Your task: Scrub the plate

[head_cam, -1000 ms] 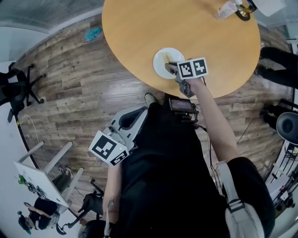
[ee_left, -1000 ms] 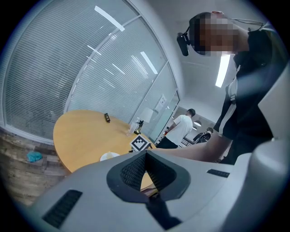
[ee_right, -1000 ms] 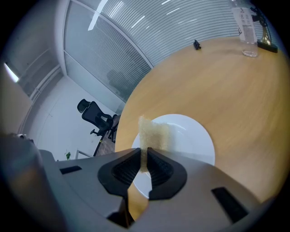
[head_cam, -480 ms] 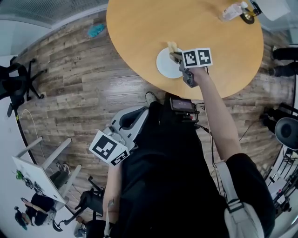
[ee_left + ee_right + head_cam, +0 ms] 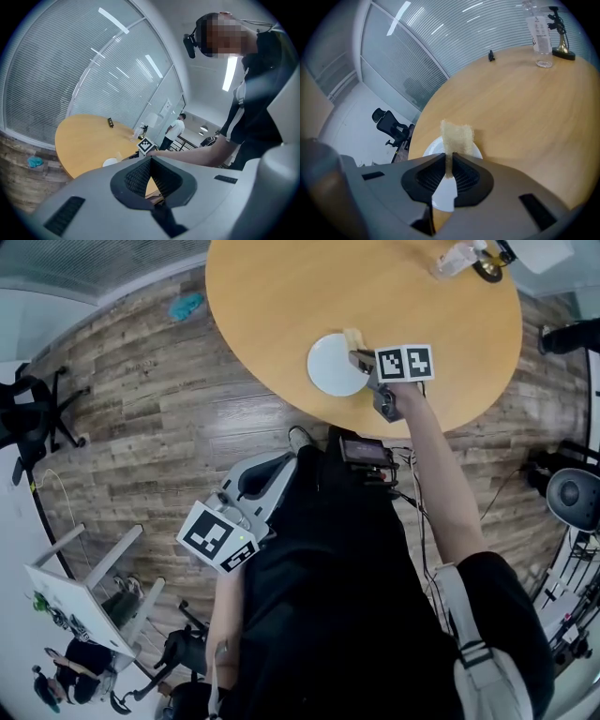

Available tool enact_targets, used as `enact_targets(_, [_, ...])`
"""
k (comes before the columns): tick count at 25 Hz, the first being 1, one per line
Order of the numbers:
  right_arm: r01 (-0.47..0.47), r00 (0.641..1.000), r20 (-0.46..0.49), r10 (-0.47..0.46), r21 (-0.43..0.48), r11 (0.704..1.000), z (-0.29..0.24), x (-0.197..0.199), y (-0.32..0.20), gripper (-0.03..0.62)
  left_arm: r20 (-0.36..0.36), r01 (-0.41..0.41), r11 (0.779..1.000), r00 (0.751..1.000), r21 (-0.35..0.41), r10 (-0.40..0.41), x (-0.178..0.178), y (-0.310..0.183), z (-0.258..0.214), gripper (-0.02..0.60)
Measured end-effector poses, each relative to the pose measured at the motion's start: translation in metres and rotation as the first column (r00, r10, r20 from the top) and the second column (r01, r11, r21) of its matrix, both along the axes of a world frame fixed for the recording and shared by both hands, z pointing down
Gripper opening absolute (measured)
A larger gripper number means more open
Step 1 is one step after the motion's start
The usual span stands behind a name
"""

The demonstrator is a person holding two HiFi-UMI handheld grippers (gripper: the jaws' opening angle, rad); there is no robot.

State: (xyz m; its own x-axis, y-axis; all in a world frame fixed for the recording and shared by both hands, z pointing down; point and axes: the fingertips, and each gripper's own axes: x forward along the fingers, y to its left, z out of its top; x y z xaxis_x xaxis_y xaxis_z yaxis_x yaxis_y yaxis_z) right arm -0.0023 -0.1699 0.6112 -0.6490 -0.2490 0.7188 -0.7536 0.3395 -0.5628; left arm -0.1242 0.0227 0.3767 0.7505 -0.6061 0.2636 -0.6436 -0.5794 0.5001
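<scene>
A white plate (image 5: 336, 365) lies near the front edge of the round wooden table (image 5: 281, 287). My right gripper (image 5: 358, 356) is at the plate's right rim, shut on a tan sponge (image 5: 353, 337) that sticks up from the jaws. In the right gripper view the sponge (image 5: 457, 136) stands over the plate's (image 5: 432, 149) far rim, clamped in the right gripper (image 5: 449, 171). My left gripper (image 5: 246, 493) hangs low by the person's side over the floor. Its jaws are shut on nothing in the left gripper view (image 5: 151, 176), where the plate (image 5: 110, 162) shows far off.
A clear bottle (image 5: 457, 259) and a small black stand (image 5: 489, 268) sit at the table's far side, with a tiny black object (image 5: 491, 56) near the far edge. A black office chair (image 5: 33, 418) and a teal object (image 5: 186, 306) are on the wood floor.
The right gripper and sponge have slid from over the plate's right part to its far right rim. The left gripper has stayed by the person's side.
</scene>
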Motion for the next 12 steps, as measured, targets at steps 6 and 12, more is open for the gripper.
enact_targets(6, [-0.019, 1.000, 0.006, 0.019, -0.008, 1.000, -0.001, 0.008, 0.015, 0.040, -0.007, -0.018, 1.000, 1.000, 0.003, 0.018, 0.004, 0.000, -0.001, 0.011])
enact_targets(12, [-0.006, 1.000, -0.012, 0.006, -0.015, 1.000, 0.000, 0.007, 0.029, 0.040, -0.013, -0.021, 1.000, 1.000, 0.005, 0.021, 0.003, 0.001, 0.000, 0.011])
